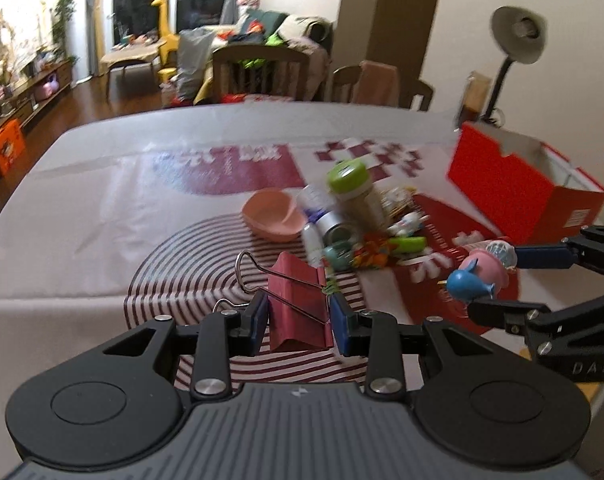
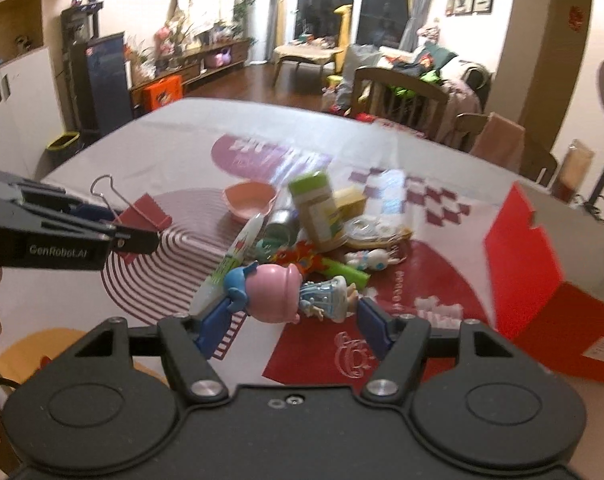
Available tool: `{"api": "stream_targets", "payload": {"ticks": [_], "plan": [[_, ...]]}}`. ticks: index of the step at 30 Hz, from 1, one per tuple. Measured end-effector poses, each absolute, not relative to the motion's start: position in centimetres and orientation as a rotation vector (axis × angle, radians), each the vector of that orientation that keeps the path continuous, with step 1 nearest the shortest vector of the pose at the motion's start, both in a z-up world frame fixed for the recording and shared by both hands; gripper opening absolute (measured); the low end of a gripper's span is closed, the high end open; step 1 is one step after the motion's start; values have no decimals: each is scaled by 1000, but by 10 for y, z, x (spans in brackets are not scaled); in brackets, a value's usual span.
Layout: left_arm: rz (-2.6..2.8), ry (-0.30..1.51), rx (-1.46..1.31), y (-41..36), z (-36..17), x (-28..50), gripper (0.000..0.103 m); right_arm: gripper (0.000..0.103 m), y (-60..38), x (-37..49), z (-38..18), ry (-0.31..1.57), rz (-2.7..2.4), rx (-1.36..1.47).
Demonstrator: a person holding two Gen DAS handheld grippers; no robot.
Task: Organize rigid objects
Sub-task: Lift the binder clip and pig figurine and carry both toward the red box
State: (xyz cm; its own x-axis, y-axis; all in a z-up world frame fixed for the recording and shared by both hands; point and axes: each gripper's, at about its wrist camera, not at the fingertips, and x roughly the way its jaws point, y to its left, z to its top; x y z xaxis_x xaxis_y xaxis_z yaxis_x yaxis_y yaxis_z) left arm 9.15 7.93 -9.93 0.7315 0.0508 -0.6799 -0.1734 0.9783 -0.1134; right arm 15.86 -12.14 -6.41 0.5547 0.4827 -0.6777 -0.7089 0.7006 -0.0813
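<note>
My left gripper (image 1: 300,314) is shut on a large red binder clip (image 1: 298,304) with wire handles, held above the table; it also shows in the right wrist view (image 2: 144,216). My right gripper (image 2: 292,312) is shut on a doll figure (image 2: 290,294) with a pink hat, blue bird and pale blue dress, seen from the left wrist view (image 1: 481,272) too. A pile of small objects lies mid-table: a pink bowl (image 1: 272,214), a green-lidded jar (image 1: 353,190), a metal can (image 1: 335,228), a toothpaste tube (image 2: 234,258), a bunny toy (image 2: 367,258).
An open red cardboard box (image 1: 521,188) stands at the right of the table, also in the right wrist view (image 2: 529,248). A desk lamp (image 1: 515,40) stands behind it. Chairs (image 1: 262,68) line the far edge. The table has a patterned plastic cover (image 1: 102,208).
</note>
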Motion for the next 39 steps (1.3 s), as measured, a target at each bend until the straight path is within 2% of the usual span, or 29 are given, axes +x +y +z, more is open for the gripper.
{"api": "stream_targets", "payload": {"ticks": [16,39], "plan": [[-26,674,-170,39,-39,113,33,68,-183,193,5,601,567,-294],[-149,686,-72,-123,-12,311,33,68,-321,369,-15,697,501,-260]]}}
